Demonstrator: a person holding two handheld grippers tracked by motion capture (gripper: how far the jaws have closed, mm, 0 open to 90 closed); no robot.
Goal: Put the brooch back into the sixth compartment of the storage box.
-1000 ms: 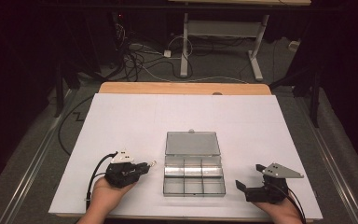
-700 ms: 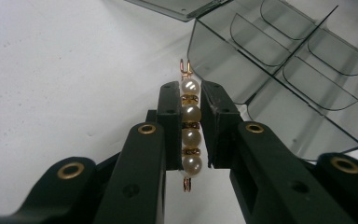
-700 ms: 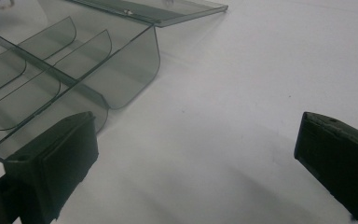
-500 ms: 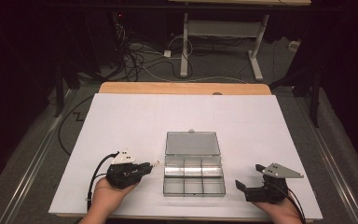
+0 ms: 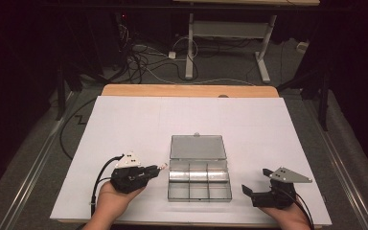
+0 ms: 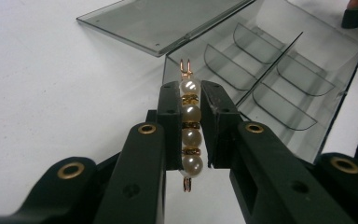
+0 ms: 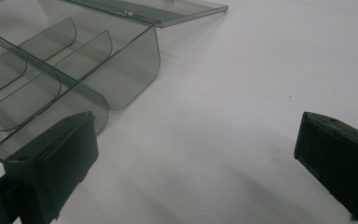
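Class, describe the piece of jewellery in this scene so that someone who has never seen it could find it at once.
Start at the white table and find the clear, open compartment box near its front edge. Just left of the box, the left tool is shut on a pearl hair pin. It is a gold wire pin with four cream pearls in a row, the one pale, beaded item among dark tools and smoky plastic.

No text, label, brand, number or sign can be read anywhere in these views.
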